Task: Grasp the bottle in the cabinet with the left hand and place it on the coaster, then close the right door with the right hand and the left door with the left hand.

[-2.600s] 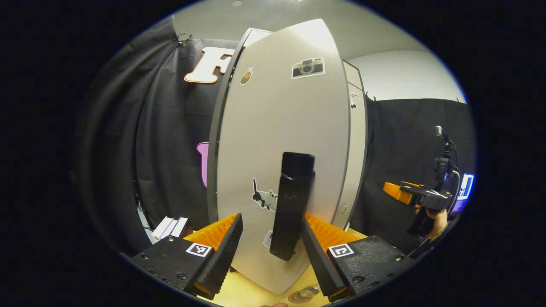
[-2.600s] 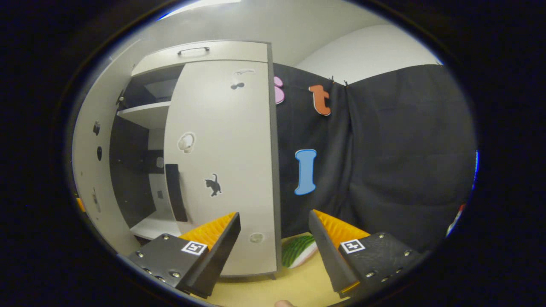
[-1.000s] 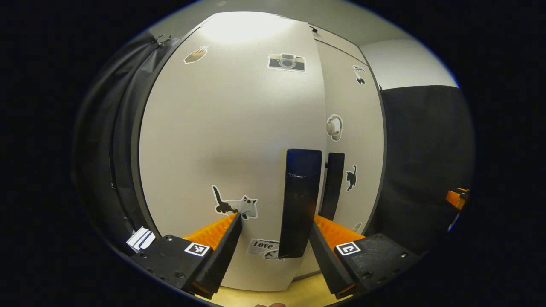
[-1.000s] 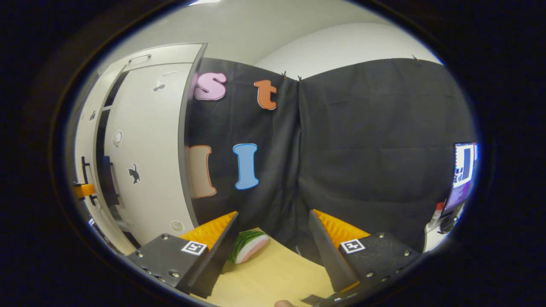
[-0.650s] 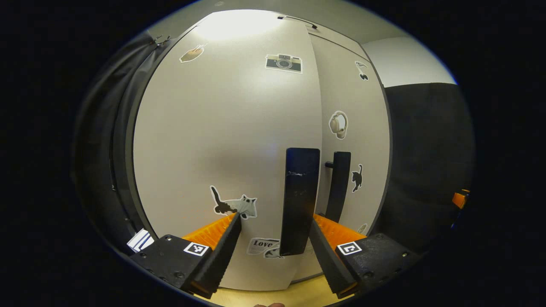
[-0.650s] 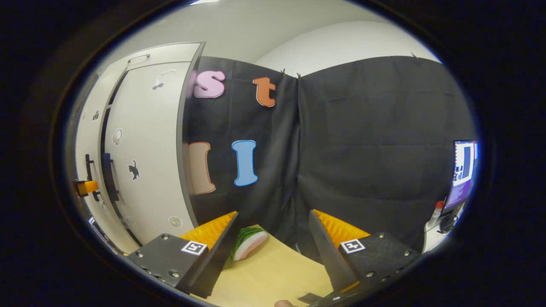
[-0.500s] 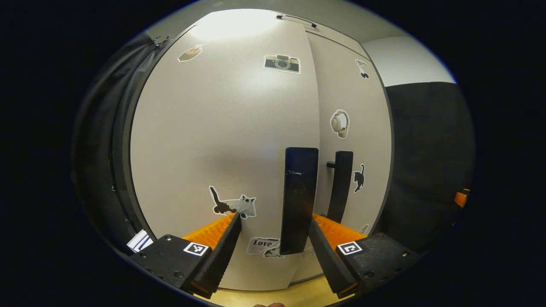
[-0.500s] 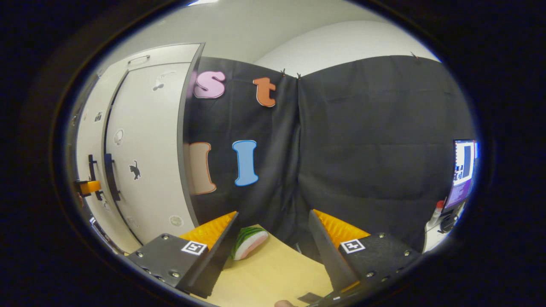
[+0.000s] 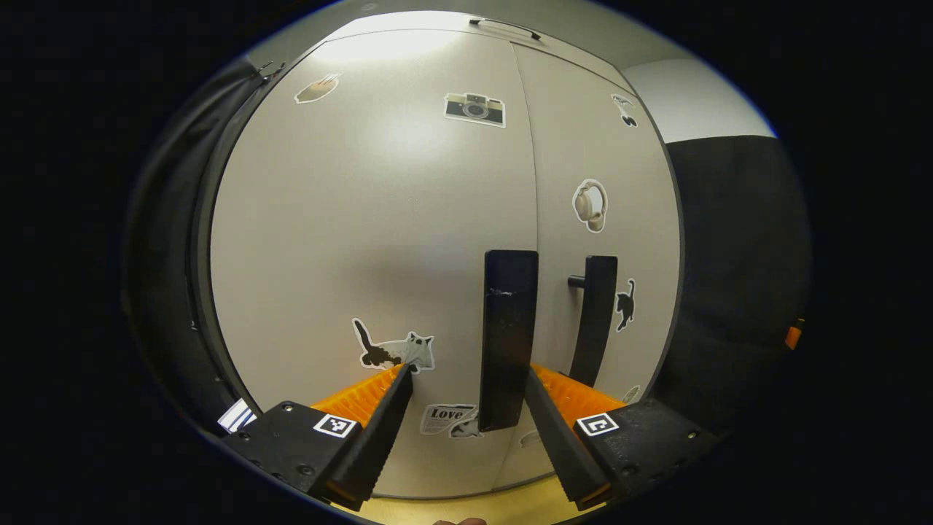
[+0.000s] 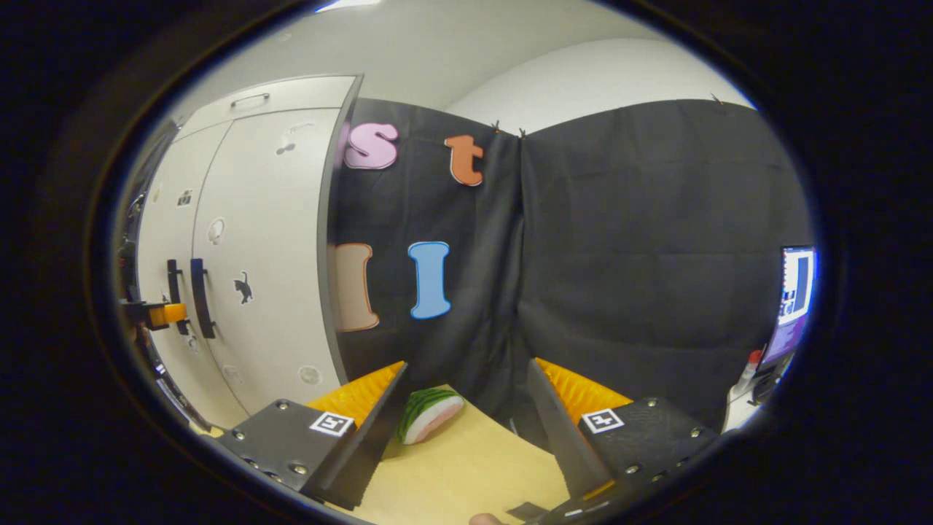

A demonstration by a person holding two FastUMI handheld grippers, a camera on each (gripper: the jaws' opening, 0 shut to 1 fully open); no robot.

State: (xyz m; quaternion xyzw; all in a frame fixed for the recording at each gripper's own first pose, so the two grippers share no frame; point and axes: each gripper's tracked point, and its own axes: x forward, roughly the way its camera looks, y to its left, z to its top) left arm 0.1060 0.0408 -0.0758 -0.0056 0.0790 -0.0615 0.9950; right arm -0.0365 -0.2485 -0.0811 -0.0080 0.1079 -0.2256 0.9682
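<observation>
The grey cabinet stands with both doors flush. In the left gripper view the left door and the right door meet at a thin seam. The left door's dark handle stands between the fingers of my left gripper, close to the right-hand finger; the jaws are wide apart and do not press on it. The right door's handle is just beyond. My right gripper is open over the table, well right of the cabinet, with nothing between its fingers.
A watermelon-slice toy lies on the wooden table by the right gripper's left finger. A screen and a red-capped bottle stand far right. Stickers dot the doors. The left gripper shows at the handles.
The left door has swung from ajar to flush with the right door, my left gripper following at its handle. The right gripper has turned away from the cabinet towards the cloth wall.
</observation>
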